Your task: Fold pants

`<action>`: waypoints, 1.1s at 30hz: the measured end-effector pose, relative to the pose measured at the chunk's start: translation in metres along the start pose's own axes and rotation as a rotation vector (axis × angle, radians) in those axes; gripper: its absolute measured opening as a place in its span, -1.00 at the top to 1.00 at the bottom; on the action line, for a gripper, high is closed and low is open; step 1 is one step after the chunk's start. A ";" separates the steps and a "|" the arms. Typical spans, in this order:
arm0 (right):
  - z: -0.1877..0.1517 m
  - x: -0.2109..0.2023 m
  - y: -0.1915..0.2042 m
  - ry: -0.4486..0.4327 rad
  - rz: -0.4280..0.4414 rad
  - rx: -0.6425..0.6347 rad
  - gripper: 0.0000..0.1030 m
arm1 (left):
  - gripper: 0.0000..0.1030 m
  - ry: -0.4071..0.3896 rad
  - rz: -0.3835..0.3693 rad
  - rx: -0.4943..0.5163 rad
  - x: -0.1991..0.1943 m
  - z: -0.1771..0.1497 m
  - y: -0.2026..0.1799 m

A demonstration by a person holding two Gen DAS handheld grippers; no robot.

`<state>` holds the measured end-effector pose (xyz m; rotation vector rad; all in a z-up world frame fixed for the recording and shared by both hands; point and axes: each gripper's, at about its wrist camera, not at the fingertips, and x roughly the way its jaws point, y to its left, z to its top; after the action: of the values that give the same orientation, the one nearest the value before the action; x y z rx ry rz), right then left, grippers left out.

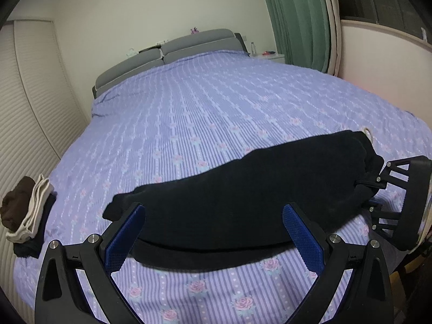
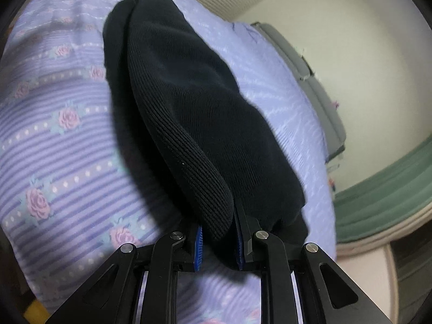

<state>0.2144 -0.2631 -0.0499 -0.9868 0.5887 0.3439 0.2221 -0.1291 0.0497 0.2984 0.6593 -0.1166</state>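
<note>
Blue pads of my left gripper [image 1: 213, 232] hang spread wide over the near edge of the black pants [image 1: 243, 189] lying lengthwise on the bed [image 1: 216, 102], while my right gripper [image 2: 218, 243] pinches one end, so I'd keep that pull even.

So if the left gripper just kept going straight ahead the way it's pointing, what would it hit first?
Most likely the black knitted pants lying across the purple floral bedsheet. The open left gripper has them straight ahead between its blue-padded fingers, though depth is unclear.
</note>
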 end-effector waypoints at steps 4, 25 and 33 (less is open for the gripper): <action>0.001 0.013 -0.002 0.021 0.000 0.032 0.61 | -1.00 0.020 0.001 -0.019 0.011 -0.009 0.000; 0.061 -0.043 0.007 -0.226 -0.049 0.162 -0.61 | -1.00 -0.052 0.070 -0.159 -0.032 -0.073 0.087; 0.160 -0.043 0.087 -0.308 -0.008 0.204 -0.49 | -1.00 -0.048 0.210 -0.221 -0.044 -0.098 0.179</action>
<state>0.1837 -0.0817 -0.0162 -0.7222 0.3316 0.4111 0.1665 0.0721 0.0460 0.1502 0.5835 0.1493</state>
